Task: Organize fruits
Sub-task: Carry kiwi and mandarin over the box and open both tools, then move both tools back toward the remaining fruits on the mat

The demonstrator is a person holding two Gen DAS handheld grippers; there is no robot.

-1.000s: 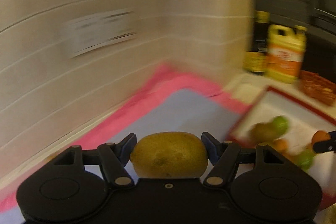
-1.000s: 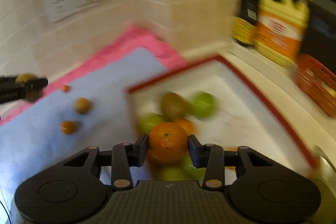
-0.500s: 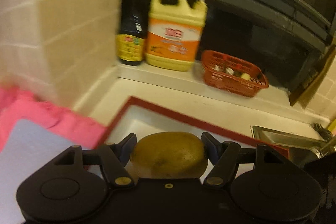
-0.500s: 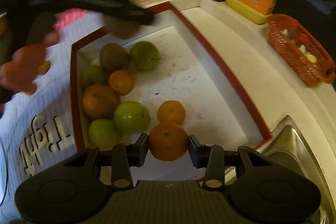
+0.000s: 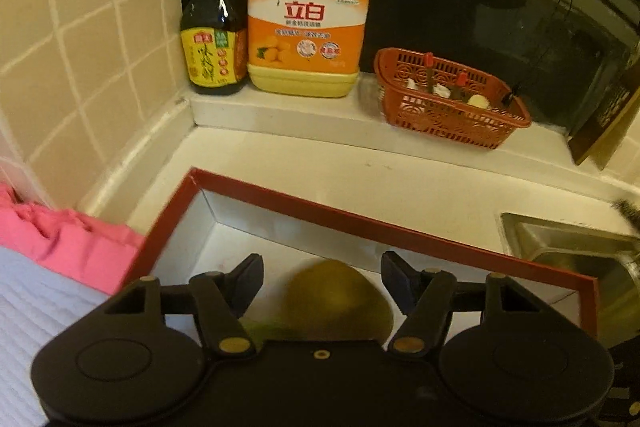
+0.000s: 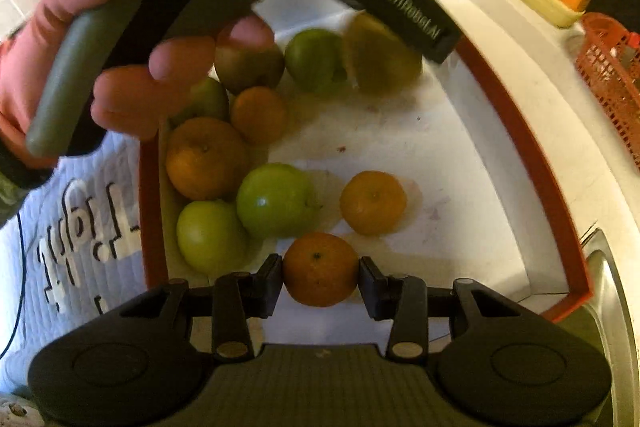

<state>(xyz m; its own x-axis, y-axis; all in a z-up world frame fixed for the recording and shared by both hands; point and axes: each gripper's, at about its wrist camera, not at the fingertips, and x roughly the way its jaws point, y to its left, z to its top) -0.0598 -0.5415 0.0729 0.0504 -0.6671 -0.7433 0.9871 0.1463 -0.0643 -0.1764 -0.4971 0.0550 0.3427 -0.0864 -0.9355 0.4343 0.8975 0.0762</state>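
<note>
My left gripper (image 5: 322,281) is open above the red-rimmed white tray (image 5: 360,219). The kiwi (image 5: 340,301) is blurred between and below its spread fingers, free of the pads. In the right wrist view the same kiwi (image 6: 380,57) is in the air under the left gripper (image 6: 412,23), over the tray's (image 6: 532,163) far side. My right gripper (image 6: 320,277) is shut on a small orange (image 6: 320,269) above the tray's near edge. Several green fruits (image 6: 276,201) and oranges (image 6: 372,203) lie in the tray.
A soy sauce bottle (image 5: 214,27), a yellow detergent jug (image 5: 308,15) and a red basket (image 5: 448,99) stand on the back ledge. A steel sink (image 5: 576,259) is at the right. A pink and white cloth (image 5: 48,267) lies left of the tray.
My left gripper has opened and let go of the kiwi, which is dropping toward the tray. My right gripper has come closer over the tray, still holding the orange.
</note>
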